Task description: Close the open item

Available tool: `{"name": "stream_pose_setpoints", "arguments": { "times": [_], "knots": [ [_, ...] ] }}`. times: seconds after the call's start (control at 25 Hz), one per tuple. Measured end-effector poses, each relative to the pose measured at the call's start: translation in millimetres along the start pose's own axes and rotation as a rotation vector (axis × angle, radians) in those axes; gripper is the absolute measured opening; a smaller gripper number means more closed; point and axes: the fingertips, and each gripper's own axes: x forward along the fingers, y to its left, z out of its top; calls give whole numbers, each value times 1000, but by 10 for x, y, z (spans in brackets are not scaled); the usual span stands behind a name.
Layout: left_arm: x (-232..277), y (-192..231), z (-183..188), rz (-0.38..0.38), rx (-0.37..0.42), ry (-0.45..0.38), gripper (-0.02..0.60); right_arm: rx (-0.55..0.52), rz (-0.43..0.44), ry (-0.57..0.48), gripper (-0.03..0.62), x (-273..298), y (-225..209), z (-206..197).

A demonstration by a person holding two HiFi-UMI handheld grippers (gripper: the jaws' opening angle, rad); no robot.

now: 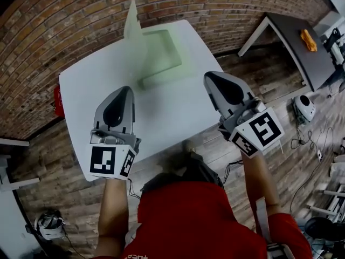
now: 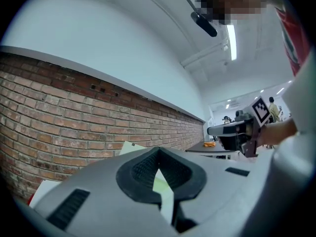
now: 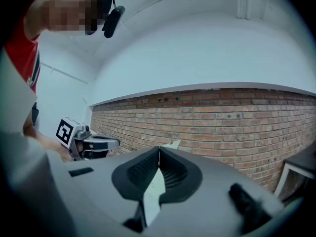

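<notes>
A pale green box lies open at the far side of the white table, its lid standing upright at the left. Both grippers hover level over the near half of the table, short of the box and apart from it. My left gripper is shut with nothing in it, and its closed jaws point at the lid. My right gripper is also shut and empty, and the lid's tip shows just past its jaws. Each gripper sees the other off to its side.
A brick wall runs behind the table. A red object sits at the table's left edge. A dark table with an orange item stands at the right. A white device and cables lie on the wooden floor.
</notes>
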Motion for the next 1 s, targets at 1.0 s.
{"name": "stream_pose_setpoints", "arguments": {
  "times": [1.0],
  "knots": [
    [669,-82,-157,224,44,64,14,18,190,38,32,435,-879,-273]
  ]
}}
